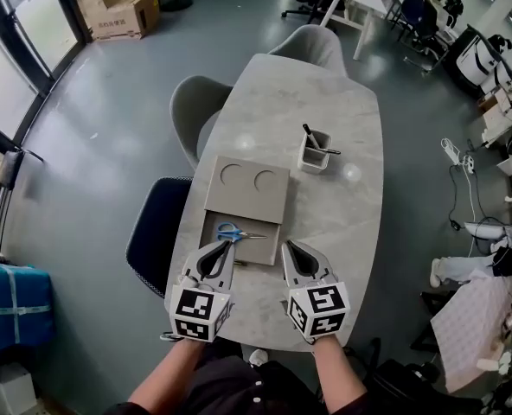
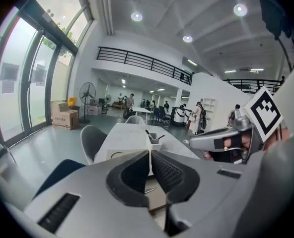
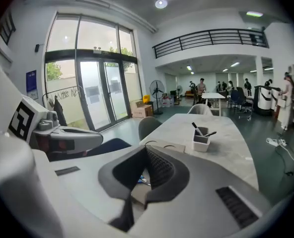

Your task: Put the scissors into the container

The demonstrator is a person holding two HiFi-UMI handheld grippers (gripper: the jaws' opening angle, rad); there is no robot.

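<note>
Blue-handled scissors (image 1: 237,233) lie in the lower recess of a grey organiser tray (image 1: 247,188) on the marble table (image 1: 342,214). A white container (image 1: 313,158) with dark pens in it stands farther back, right of the tray. My left gripper (image 1: 228,243) hovers at the tray's near edge, just short of the scissors, shut and empty. My right gripper (image 1: 287,244) is level with it to the right, also shut with nothing in it. In the right gripper view the scissors (image 3: 141,181) show behind the closed jaws, and the container (image 3: 200,143) stands ahead.
A dark blue chair (image 1: 156,232) sits at the table's left side, with two grey chairs (image 1: 195,102) farther back. A cardboard box (image 1: 122,11) stands on the floor at the far left. Desks, bags and cables crowd the right side (image 1: 481,145).
</note>
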